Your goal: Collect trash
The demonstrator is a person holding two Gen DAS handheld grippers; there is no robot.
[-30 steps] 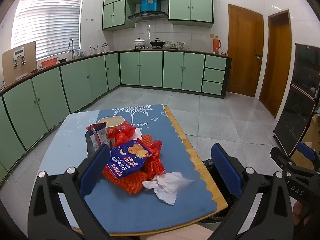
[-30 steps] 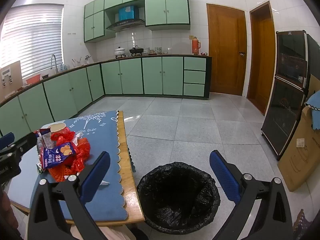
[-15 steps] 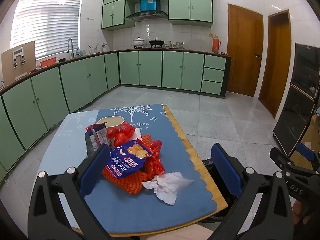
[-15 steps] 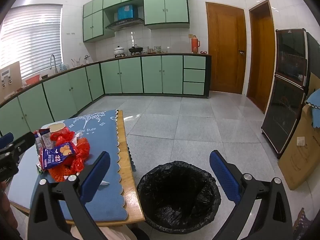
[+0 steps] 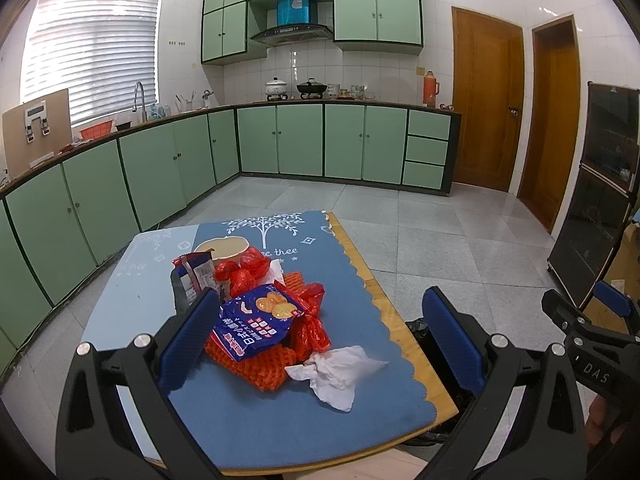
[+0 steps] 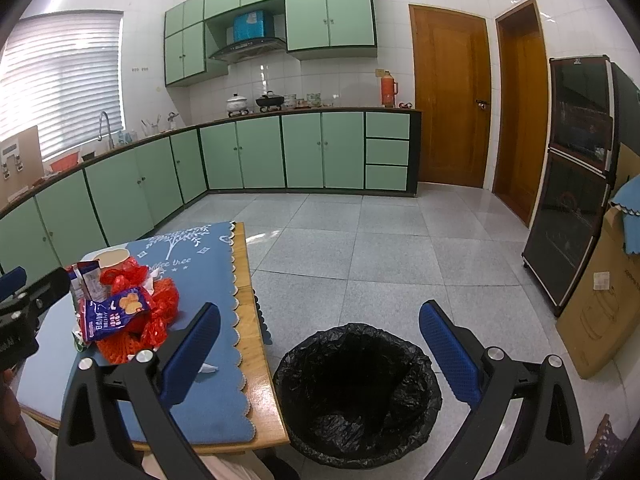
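A heap of trash lies on the blue table mat point(image 5: 280, 420): a blue snack bag point(image 5: 256, 326) on orange netting point(image 5: 260, 368), red wrappers point(image 5: 244, 270), a small packet point(image 5: 198, 274), a paper cup point(image 5: 222, 248) and a crumpled white tissue point(image 5: 340, 368) nearest me. My left gripper point(image 5: 320, 324) hovers open above the table's near edge, nothing between its fingers. My right gripper point(image 6: 320, 336) is open too, held over the black-lined trash bin point(image 6: 356, 392) that stands on the floor right of the table. The right wrist view shows the heap's blue snack bag point(image 6: 114, 314) at left.
Green base cabinets point(image 5: 160, 172) run along the left and back walls. Two wooden doors point(image 5: 486, 100) stand at the right, with a dark glass cabinet point(image 6: 576, 176) and a cardboard box point(image 6: 604, 296) beside them. Grey floor tiles point(image 6: 380, 240) stretch beyond the table.
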